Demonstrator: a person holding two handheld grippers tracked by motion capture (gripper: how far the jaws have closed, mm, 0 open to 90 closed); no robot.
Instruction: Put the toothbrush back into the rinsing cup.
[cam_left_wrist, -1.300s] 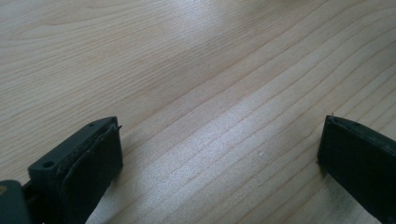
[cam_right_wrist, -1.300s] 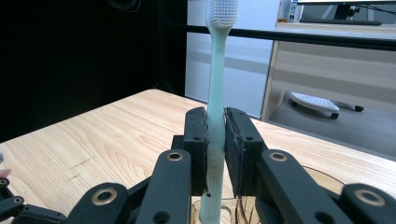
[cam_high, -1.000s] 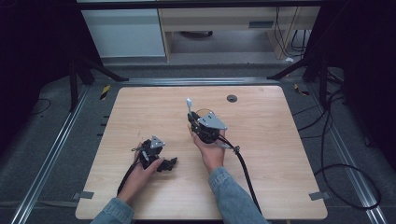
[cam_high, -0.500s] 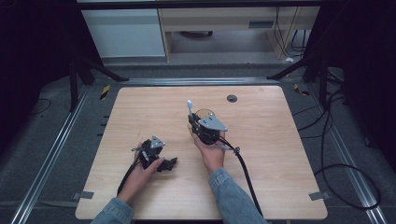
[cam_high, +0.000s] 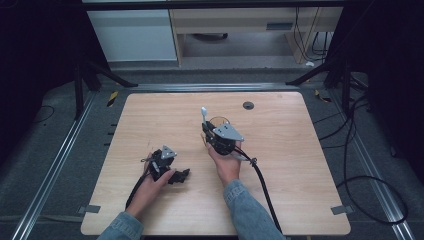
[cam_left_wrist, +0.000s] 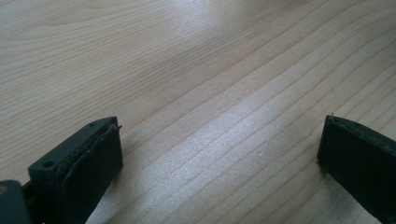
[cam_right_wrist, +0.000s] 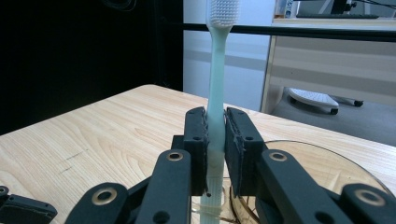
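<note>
1. I am holding the right gripper (cam_right_wrist: 215, 135) clamped on the pale mint-green plastic toothbrush (cam_right_wrist: 217, 79); its two black jaws are pressing the handle from both sides, and the toothbrush is standing upright with its white bristle head at the top.
2. From the high view, the right gripper (cam_high: 209, 131) is sitting near the middle of the light wooden table (cam_high: 280, 165), and the toothbrush (cam_high: 204, 113) is poking up just on its far side.
3. Comparing with the pictures from a second ago, I am seeing almost no change: the right gripper is staying in the same spot with the toothbrush at the same tilt, so I judge that I am pausing mid-carry rather than travelling.
4. The clear round glass dish (cam_right_wrist: 322, 172) is lying just beyond and to the right of the jaws, with the lower end of the toothbrush handle hanging near its rim; I cannot tell whether they are touching.
5. In the high view the glass dish (cam_high: 221, 121) is peeking out just on the far side of the right gripper.
6. The left gripper (cam_left_wrist: 219, 154) is resting low over bare wood with its jaws wide apart and nothing between them; in the high view it (cam_high: 181, 175) is staying at the near left, well apart from the toothbrush.
7. I judge that the grasp is secure and that the placing of the toothbrush is what remains.
</note>
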